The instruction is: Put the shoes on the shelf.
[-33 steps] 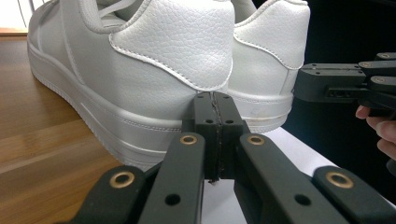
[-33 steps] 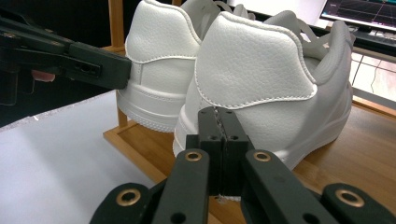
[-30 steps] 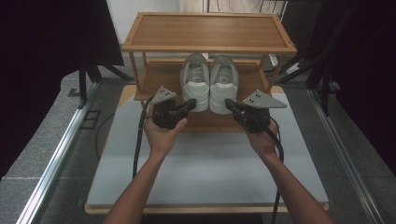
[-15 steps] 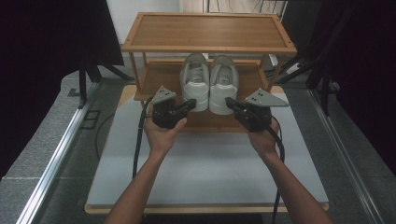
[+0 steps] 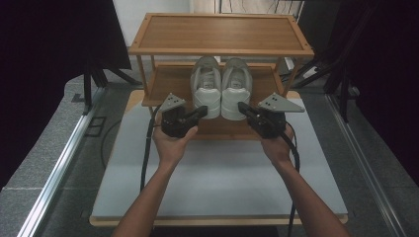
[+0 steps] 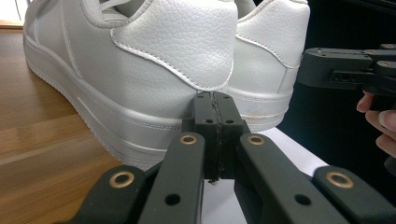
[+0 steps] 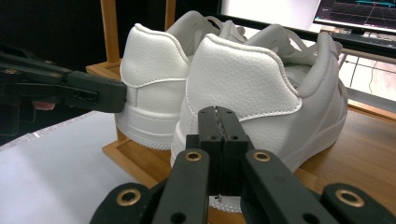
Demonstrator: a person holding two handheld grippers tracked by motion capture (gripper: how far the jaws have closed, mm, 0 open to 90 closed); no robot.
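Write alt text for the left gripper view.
The left tongs, jaws shut together and empty, point at the heel of a white shoe on a wooden shelf. A second white shoe stands beside it, and the other tongs reach in from the right.

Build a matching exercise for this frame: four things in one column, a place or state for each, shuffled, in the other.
Things:
1. left tool
2. right tool
3. pair of white shoes
4. top shelf

Place or state:
A. bare wooden surface
B. side by side on the lower shelf, heels toward the person
C. shut, at the left shoe's heel
D. shut, at the right shoe's heel

Pairs: 1-C, 2-D, 3-B, 4-A
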